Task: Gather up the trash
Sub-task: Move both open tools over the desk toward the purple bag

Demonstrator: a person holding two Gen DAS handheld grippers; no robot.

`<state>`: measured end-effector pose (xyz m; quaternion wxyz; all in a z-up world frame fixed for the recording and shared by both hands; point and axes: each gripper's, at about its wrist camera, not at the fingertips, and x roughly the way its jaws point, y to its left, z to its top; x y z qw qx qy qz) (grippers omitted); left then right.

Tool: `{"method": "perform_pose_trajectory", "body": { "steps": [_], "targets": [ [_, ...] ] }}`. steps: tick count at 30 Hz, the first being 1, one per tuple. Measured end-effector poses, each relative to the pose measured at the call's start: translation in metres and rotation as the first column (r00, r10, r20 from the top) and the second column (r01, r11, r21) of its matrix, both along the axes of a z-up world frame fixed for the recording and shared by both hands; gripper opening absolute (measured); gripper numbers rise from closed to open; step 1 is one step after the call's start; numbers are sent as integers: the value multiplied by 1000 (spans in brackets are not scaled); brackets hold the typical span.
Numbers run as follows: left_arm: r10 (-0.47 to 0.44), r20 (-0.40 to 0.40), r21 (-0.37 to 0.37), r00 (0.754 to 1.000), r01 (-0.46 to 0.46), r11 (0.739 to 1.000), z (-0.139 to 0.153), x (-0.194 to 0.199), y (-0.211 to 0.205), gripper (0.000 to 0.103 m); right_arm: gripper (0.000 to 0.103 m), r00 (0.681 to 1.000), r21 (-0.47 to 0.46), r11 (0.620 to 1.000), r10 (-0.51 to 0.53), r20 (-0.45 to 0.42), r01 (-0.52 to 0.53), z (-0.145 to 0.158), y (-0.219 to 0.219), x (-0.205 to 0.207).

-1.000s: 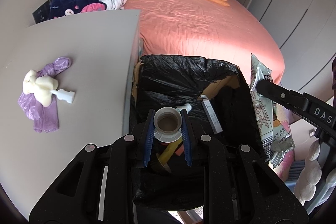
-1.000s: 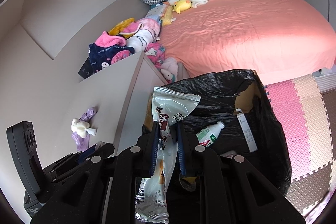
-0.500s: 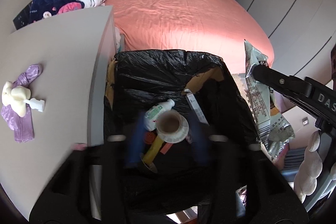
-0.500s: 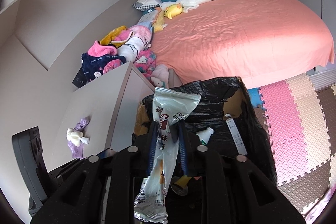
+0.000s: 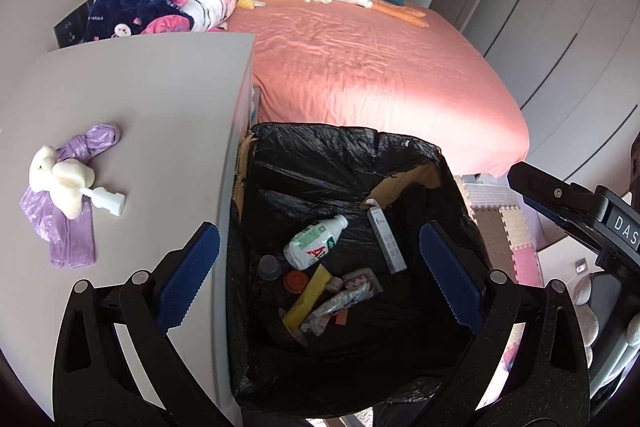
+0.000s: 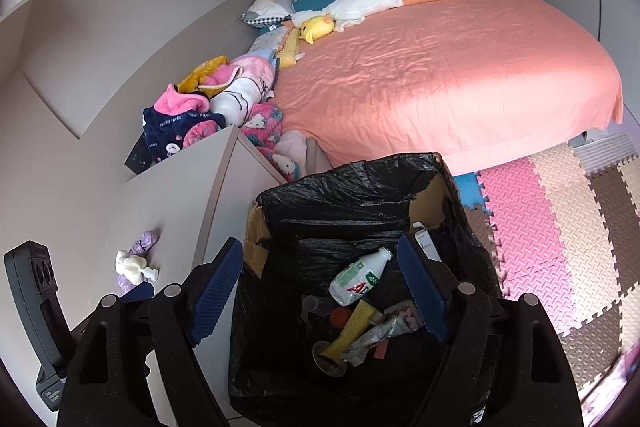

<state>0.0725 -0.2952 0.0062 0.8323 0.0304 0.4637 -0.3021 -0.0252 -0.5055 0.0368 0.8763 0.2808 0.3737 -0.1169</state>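
Several pieces of trash already lie in our bin (image 5: 344, 163); both claws, left claw (image 5: 316, 279) and right claw (image 6: 320, 291), are opening, nothing between them, while the purple bag (image 5: 72, 227) waits on the tabletop (image 5: 160, 99).

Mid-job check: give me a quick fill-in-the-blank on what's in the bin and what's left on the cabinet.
1. The bin is lined with a ____ bag.
2. The white bottle lies ____ the bin.
3. On the cabinet, a white toy lies on a ____ bag.
4. Nothing sits between the left gripper fingers; its jaws are ____.

Missing words: black; inside; purple; opening
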Motion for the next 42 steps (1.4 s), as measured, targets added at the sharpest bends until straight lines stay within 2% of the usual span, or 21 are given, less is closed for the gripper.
{"method": "perform_pose_trajectory", "body": {
  "steps": [16,29,42],
  "targets": [
    [87,6,3,996,-87,996,-2,14,54,97,80,996,-44,995,84,-12,-84,0,45,22],
    [188,25,13,982,-188,982,-3,29,113,97,80,985,-64,983,174,-9,-174,-3,88,51],
    [269,36,13,962,-270,963,-12,44,164,97,80,957,-106,952,289,0,-288,-9,139,81]
  ]
}}
